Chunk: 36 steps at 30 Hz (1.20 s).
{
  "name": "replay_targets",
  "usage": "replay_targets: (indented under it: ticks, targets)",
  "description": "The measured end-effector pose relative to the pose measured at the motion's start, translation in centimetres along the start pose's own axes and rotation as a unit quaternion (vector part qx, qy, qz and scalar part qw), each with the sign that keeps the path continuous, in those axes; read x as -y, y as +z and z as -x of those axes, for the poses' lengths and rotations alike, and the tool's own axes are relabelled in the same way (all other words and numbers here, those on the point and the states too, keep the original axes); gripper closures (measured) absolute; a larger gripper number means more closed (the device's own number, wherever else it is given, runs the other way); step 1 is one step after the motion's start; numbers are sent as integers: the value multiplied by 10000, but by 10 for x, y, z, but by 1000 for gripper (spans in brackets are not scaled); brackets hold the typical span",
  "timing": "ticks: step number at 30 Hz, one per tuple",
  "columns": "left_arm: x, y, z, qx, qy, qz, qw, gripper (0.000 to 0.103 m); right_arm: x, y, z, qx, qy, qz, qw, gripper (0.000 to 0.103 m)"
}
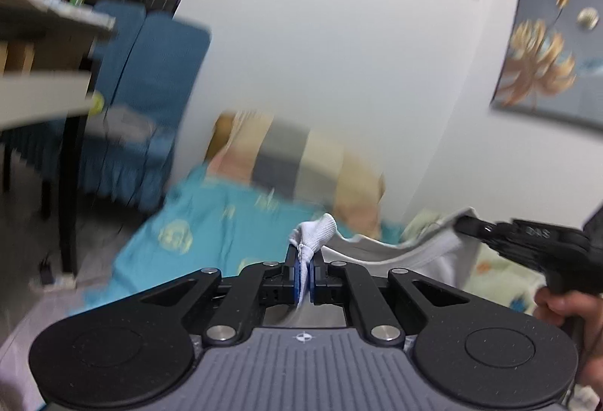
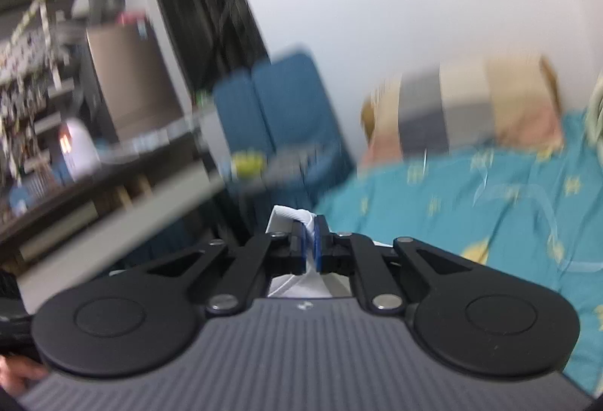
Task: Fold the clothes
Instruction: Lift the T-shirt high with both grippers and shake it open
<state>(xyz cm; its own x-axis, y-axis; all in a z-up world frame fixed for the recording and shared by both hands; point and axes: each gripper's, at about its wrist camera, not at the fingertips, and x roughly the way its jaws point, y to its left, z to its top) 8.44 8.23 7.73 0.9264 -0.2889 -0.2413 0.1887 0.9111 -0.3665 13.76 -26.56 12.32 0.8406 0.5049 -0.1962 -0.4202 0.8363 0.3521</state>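
Observation:
A white garment [image 1: 395,252] hangs stretched in the air between both grippers, above a bed with a teal patterned sheet [image 1: 211,222]. My left gripper [image 1: 305,252] is shut on one bunched corner of it, which pokes out past the blue pads. In the left wrist view my right gripper [image 1: 462,222] comes in from the right and pinches the garment's other end, with a hand [image 1: 557,305] on its grip. In the right wrist view the right gripper [image 2: 309,235] is shut on a fold of the white garment [image 2: 290,217]. The rest of the cloth is hidden below the grippers.
A striped pillow [image 1: 294,154] lies at the head of the bed against a white wall. Blue-covered chairs [image 1: 150,71] and a table [image 1: 45,19] stand left of the bed. A painting [image 1: 546,45] hangs on the right wall. Both views are blurred by motion.

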Motion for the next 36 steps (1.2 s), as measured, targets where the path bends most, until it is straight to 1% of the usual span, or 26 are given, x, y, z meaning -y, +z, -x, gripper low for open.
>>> replay_targets:
  ticks: [2, 3, 7, 10, 13, 16, 18, 21, 24, 26, 28, 31, 33, 36]
  targets:
    - [18, 35, 19, 250, -187, -63, 9995, 98, -27, 32, 30, 237, -97, 334, 9991, 96]
    - [30, 53, 30, 398, -234, -215, 9987, 99, -41, 47, 47, 379, -138, 460, 9981, 96]
    - [79, 122, 78, 891, -430, -730, 9924, 99, -91, 102, 113, 1035, -224, 633, 9924, 96]
    - [112, 161, 118, 1188, -448, -941, 9874, 99, -128, 133, 159, 1462, -284, 791, 9857, 96]
    - [145, 200, 158, 1479, -468, -1141, 9813, 99, -159, 156, 198, 1713, -338, 862, 9809, 96]
    - [166, 226, 201, 1694, -459, -1241, 9766, 98, -187, 173, 230, 1885, -390, 1000, 9762, 96]
    - [178, 240, 230, 1791, -437, -1319, 9740, 98, -206, 179, 250, 1988, -400, 1103, 9730, 96]
    - [188, 250, 273, 1869, -477, -1296, 9726, 98, -233, 179, 278, 2121, -382, 1258, 9684, 96]
    - [191, 253, 301, 1892, -519, -1185, 9734, 98, -257, 178, 299, 2173, -424, 1403, 9650, 96]
    - [190, 251, 308, 1880, -472, -1237, 9732, 98, -263, 178, 303, 2140, -486, 1422, 9652, 96]
    - [187, 248, 311, 1850, -418, -1272, 9736, 98, -263, 175, 298, 2079, -561, 1435, 9659, 96]
    - [176, 236, 277, 1660, -309, -1196, 9783, 98, -251, 169, 280, 1942, -672, 1342, 9694, 96]
    - [168, 228, 253, 1533, -231, -1152, 9812, 98, -234, 164, 259, 1831, -714, 1205, 9731, 96]
    - [149, 216, 193, 1332, -51, -1199, 9838, 98, -199, 156, 216, 1629, -851, 1035, 9775, 96]
